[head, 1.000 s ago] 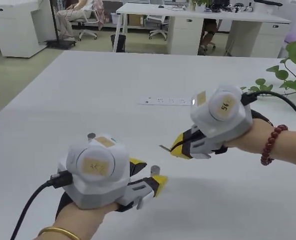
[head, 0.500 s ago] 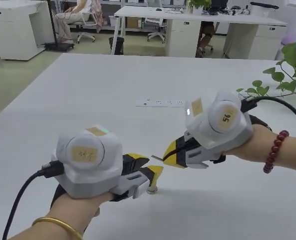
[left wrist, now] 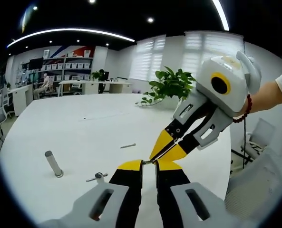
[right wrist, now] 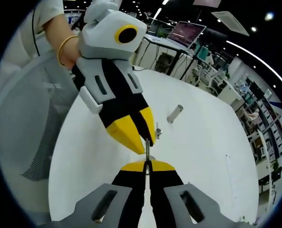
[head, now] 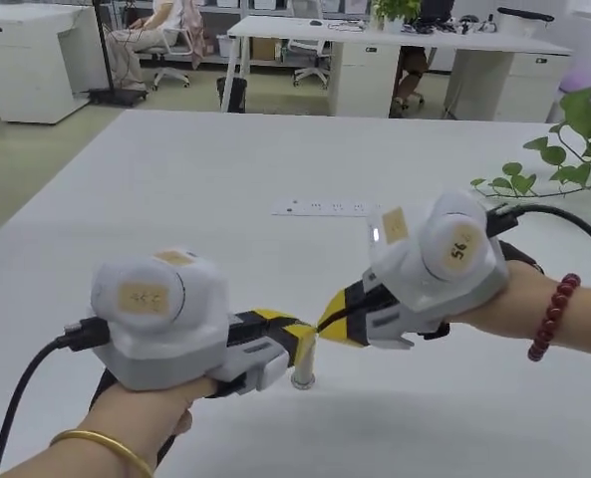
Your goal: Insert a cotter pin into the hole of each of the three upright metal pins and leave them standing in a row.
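The right gripper [right wrist: 148,164] has its jaws pressed together on a cotter pin [right wrist: 147,151]. The cotter pin's free end reaches the tips of the left gripper [head: 300,339]. The left gripper's jaws are closed on the top of a metal pin [head: 302,376], which stands upright on the counter [head: 225,179] directly below both grippers' tips.

Metal pin [head: 303,377] shows just its foot, the top's buried behind the left gripper [head: 298,338] tips. Cotter pin [right wrist: 147,150] in the right gripper [right wrist: 148,164] is a sliver, can't tell if it's through.
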Motion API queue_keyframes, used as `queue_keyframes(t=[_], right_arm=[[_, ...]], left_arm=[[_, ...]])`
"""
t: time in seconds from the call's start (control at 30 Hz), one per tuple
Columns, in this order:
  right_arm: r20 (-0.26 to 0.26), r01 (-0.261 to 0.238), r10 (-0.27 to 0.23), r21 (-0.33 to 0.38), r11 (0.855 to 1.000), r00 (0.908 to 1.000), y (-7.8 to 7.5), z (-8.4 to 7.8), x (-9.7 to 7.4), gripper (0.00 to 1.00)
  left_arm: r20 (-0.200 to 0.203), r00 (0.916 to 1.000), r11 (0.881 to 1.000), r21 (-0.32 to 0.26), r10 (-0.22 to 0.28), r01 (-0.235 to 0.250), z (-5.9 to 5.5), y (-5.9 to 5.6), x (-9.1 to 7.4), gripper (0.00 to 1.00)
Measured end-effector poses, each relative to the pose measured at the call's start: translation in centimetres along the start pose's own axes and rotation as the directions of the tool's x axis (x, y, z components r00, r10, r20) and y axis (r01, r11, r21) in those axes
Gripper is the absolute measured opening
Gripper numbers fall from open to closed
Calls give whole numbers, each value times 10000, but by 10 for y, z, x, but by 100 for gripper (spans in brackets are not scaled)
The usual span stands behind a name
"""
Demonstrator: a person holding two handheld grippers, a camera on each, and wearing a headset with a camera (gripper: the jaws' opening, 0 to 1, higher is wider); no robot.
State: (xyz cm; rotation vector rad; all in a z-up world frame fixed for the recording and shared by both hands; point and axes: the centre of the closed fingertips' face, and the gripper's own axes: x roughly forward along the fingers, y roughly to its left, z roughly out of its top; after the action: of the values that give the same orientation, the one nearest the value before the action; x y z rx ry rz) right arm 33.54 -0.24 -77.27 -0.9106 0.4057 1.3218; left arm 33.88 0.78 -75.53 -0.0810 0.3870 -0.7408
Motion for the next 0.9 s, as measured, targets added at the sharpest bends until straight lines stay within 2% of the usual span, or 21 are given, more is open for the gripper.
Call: queue_keyframes(t=[0.17,0.4,0.57,0.7,0.9], right_arm=[[82,89,-89,-11,10000,9999,0,2,-2,2],[105,186,-184,-196,9996,9998,1,2,-4,2],[129,191,-186,-422,9989,9997,3,3,-6,2],[183,186,-175,-609,9980,9997,5,4,-6,2],[244,174,-156,-757,9970,9996,7,6,-5,2]], left_arm=[[146,9999,9990,-443,-66,73,2,1,0,4],[172,9995,9967,-764,-271,283,3,-1,0,2],[123,9985,9934,-1011,-530,539,2,-4,-3,2],[63,9972,9870,-1424,-745,746,1,-6,-5,1],[-72,9967,9835,-1634,-803,781,-1,-8,-8,1]])
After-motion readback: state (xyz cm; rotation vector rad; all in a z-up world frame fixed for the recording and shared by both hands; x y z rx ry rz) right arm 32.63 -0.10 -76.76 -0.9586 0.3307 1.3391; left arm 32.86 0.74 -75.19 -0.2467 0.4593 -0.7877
